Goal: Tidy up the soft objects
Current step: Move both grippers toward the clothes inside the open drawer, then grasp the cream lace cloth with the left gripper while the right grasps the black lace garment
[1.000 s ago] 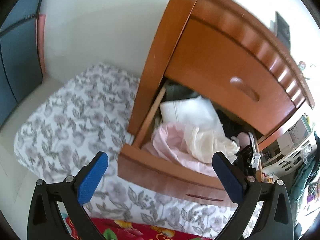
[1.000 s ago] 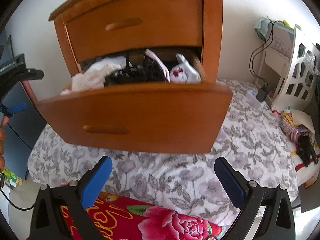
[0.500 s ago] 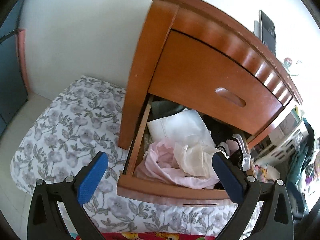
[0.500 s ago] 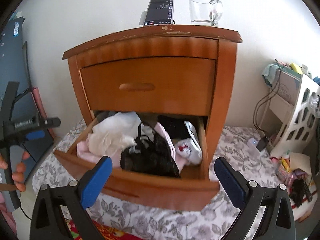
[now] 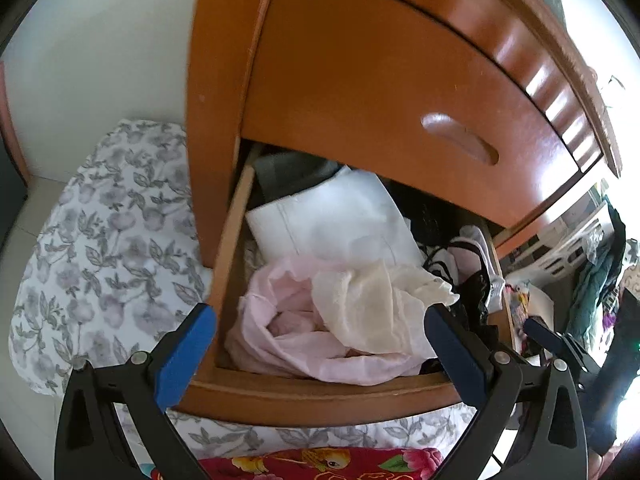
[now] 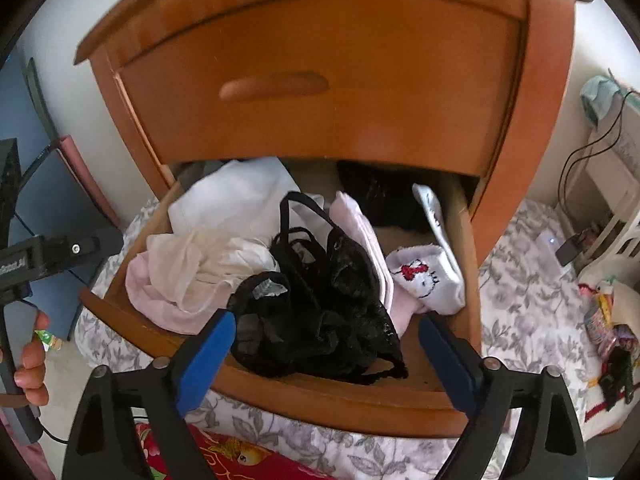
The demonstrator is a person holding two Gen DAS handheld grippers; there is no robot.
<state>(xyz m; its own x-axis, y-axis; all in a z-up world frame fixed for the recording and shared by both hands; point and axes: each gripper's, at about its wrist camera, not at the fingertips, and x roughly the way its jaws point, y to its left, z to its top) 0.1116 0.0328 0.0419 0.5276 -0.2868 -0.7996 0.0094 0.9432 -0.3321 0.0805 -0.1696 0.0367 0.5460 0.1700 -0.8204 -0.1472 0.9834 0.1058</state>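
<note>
The soft things lay jumbled in the pulled-out lower drawer (image 6: pixel 336 396) of the wooden nightstand (image 6: pixel 516 128): in the right wrist view a black lace garment (image 6: pixel 320 308) was heaped at the drawer's front centre, a cream cloth (image 6: pixel 192 264) over a pink one (image 6: pixel 160 304) at its nine o'clock, a white folded piece (image 6: pixel 236 196) toward eleven, and a white sock with a red-bowed cartoon face (image 6: pixel 420 276) at three. A second earlier both cameras had looked at the drawer front from lower and farther off; now each looked down into the drawer. The right gripper (image 6: pixel 326 344) framed the black lace, its jaws wide but beginning to close, nothing pressed between them yet. The left gripper (image 5: pixel 320 344) stood wide and empty over the pink (image 5: pixel 304 340) and cream (image 5: pixel 372 304) cloths. Sorting had probably not begun, and the black lace looked likeliest to be picked first. A floral sheet (image 6: pixel 528 316) lay below.
</note>
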